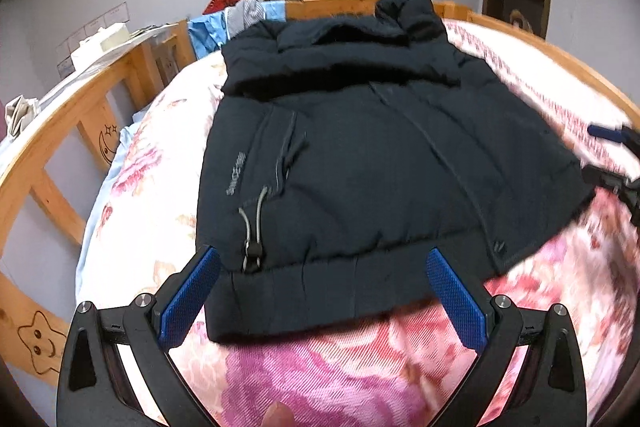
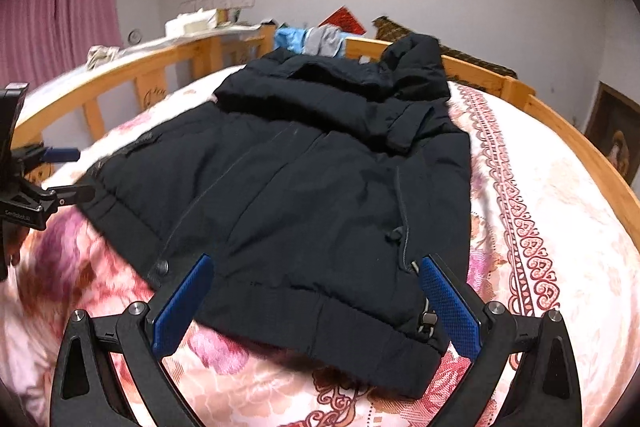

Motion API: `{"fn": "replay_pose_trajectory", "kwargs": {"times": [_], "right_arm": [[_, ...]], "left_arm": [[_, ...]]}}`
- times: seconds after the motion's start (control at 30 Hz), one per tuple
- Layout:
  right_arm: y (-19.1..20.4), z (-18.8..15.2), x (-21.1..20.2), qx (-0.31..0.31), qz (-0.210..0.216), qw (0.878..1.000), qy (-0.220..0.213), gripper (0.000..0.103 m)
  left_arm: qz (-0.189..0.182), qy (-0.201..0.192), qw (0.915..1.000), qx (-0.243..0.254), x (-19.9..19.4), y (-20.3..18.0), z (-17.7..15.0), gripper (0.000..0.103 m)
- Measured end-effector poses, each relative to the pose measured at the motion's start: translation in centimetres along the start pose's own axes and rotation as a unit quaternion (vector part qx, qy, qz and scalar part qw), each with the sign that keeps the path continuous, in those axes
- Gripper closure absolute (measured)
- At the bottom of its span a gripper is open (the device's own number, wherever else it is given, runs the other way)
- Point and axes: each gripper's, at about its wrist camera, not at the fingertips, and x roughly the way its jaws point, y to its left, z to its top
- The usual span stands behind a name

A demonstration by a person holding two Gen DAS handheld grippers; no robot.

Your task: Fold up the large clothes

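A large dark navy padded jacket lies flat on a floral bedspread, front up, with its sleeves folded in and its hood at the far end. It also shows in the right wrist view. My left gripper is open and empty, its blue pads just above the jacket's hem at the left side, near a drawcord toggle. My right gripper is open and empty over the hem at the right side. Each gripper shows at the edge of the other's view: the right gripper and the left gripper.
The bed has a pink floral cover and a wooden rail on the left, far and right sides. Blue and grey clothes hang on the far rail. Pink curtains hang at the left. A framed picture leans on the wall.
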Motion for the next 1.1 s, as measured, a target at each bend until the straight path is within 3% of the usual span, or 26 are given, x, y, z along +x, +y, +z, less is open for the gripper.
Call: {"fn": "replay_pose_trajectory", "kwargs": {"times": [0.3, 0.43, 0.7, 1.1], "right_arm": [[0.6, -1.6, 2.3, -0.054, -0.006, 0.996, 0.067, 0.000], [0.7, -2.4, 2.5, -0.098, -0.022, 0.992, 0.078, 0.000], [0.8, -3.8, 3.0, -0.129, -0.008, 0.986, 0.102, 0.000], [1.2, -4.6, 4.0, -0.143, -0.010, 0.983, 0.115, 0.000]], "left_arm": [[0.025, 0.039, 0.9986, 0.027, 1.9, -0.7, -1.5, 0.002], [0.033, 0.043, 0.9977, 0.040, 2.2, -0.9, -1.8, 0.002], [0.039, 0.054, 0.9963, 0.054, 2.8, -1.4, -2.2, 0.002], [0.053, 0.064, 0.9938, 0.074, 3.5, -2.5, -2.8, 0.002]]}}
